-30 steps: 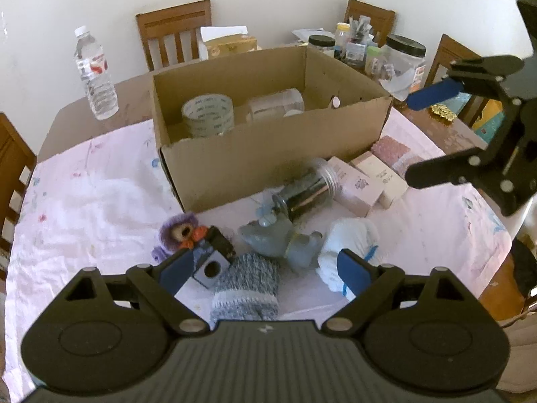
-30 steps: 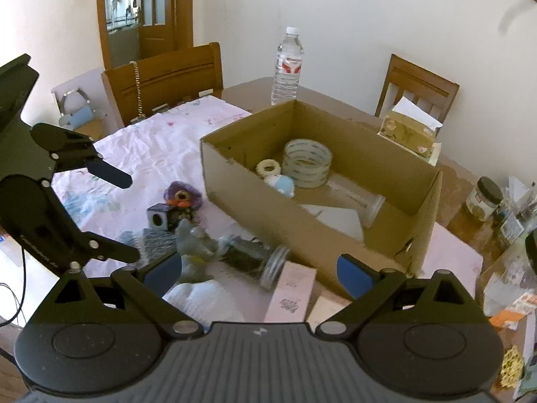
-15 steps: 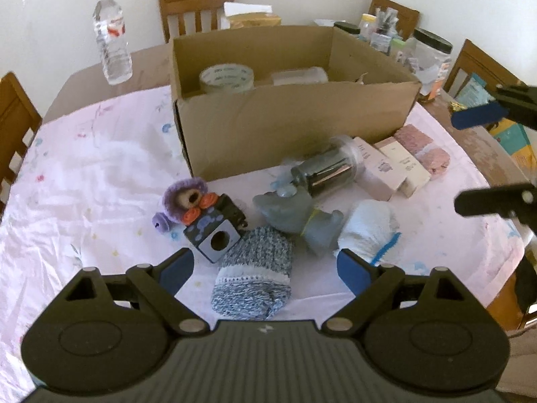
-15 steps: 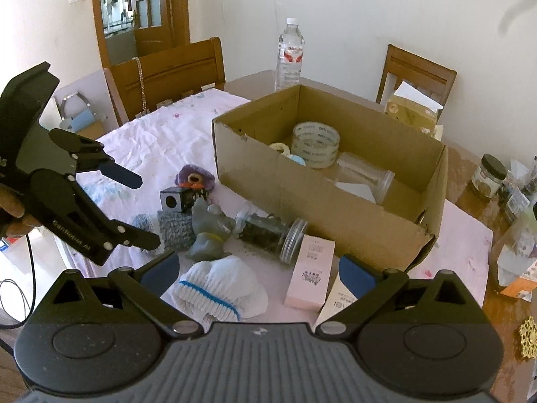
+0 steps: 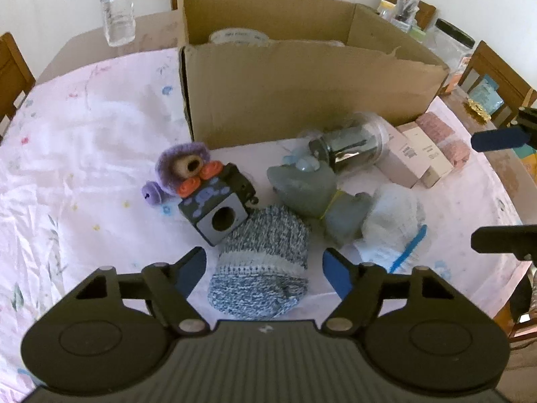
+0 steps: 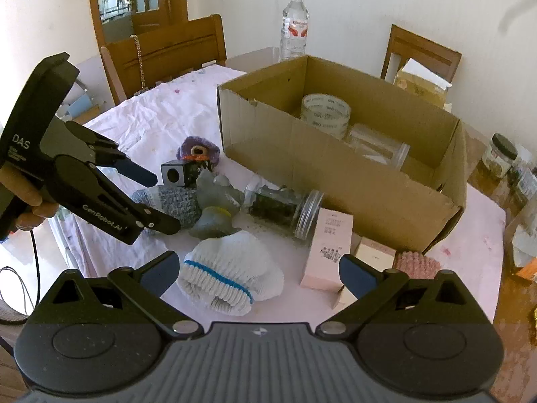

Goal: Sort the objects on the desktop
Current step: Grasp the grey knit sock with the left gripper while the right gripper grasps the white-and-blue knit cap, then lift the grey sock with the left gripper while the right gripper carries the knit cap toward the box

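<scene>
the blue knit sock lies on the pale flowery tablecloth, right between the two blue pads of the left gripper. the pads are wide apart and hold nothing. just behind the sock sits a dark cube with a round hole, and a purple knit toy leans on it. a grey rubber toy lies to the right of the sock, touching it. next to that is a white sock with a blue stripe. a see-through jar lies on its side near the front wall of the cardboard box. two pink boxes lie beside the jar. a water bottle stands far back on the table. the right gripper's two fingers poke in at the right edge, spread apart.

in the right wrist view, the white sock with a blue stripe lies between the wide-open pads of the right gripper, which holds nothing. the left gripper comes in from the left, held in a hand, with its open fingers around the blue knit sock. the grey rubber toy and the jar lie behind. inside the cardboard box are a roll of clear tape and a clear plastic tub. a tall pink box lies in front of the cardboard box.
</scene>
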### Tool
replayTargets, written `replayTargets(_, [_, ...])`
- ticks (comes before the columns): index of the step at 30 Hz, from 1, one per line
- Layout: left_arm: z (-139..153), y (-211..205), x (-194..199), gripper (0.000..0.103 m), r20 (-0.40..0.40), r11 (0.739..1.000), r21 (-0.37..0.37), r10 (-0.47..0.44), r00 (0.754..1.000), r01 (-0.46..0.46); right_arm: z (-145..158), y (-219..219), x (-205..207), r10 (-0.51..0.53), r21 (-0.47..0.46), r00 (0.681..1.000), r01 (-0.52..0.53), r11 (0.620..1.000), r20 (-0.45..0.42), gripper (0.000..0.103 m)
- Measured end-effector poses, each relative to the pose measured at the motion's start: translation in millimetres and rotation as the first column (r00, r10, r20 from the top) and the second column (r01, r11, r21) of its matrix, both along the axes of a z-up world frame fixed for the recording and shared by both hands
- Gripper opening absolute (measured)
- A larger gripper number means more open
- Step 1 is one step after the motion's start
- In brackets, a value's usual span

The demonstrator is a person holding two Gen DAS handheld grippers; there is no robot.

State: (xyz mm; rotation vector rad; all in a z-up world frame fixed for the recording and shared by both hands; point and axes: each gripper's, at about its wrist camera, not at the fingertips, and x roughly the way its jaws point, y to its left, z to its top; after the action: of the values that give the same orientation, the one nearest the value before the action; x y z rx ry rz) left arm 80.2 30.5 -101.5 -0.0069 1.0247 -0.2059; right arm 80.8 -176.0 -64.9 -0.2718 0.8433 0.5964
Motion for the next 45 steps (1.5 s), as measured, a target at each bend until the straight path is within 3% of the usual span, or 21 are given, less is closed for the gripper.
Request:
replayTargets(11, [-5, 2, 2, 0.056, -0.017, 1.000, -0.013, 0.014, 1.000, -0.015, -7, 5, 4, -0.003, -0.004, 1.000, 0.003, 1.000, -0.026, 0.103])
replayTargets(32, [19, 4, -34, 0.056, 0.027, 0.999, -0.027, 0.035, 0.999, -0.034, -40, 40, 21, 0.150, -0.015, 0.986, -0.151, 0.988, -0.067, 0.103])
replayTargets(45, [26, 14, -43, 0.056, 0.058, 0.999, -0.021, 0.051, 0.997, -0.050, -64, 45, 19, 0.229, -0.091, 0.972, -0.233, 0.968, -0.058, 0.103])
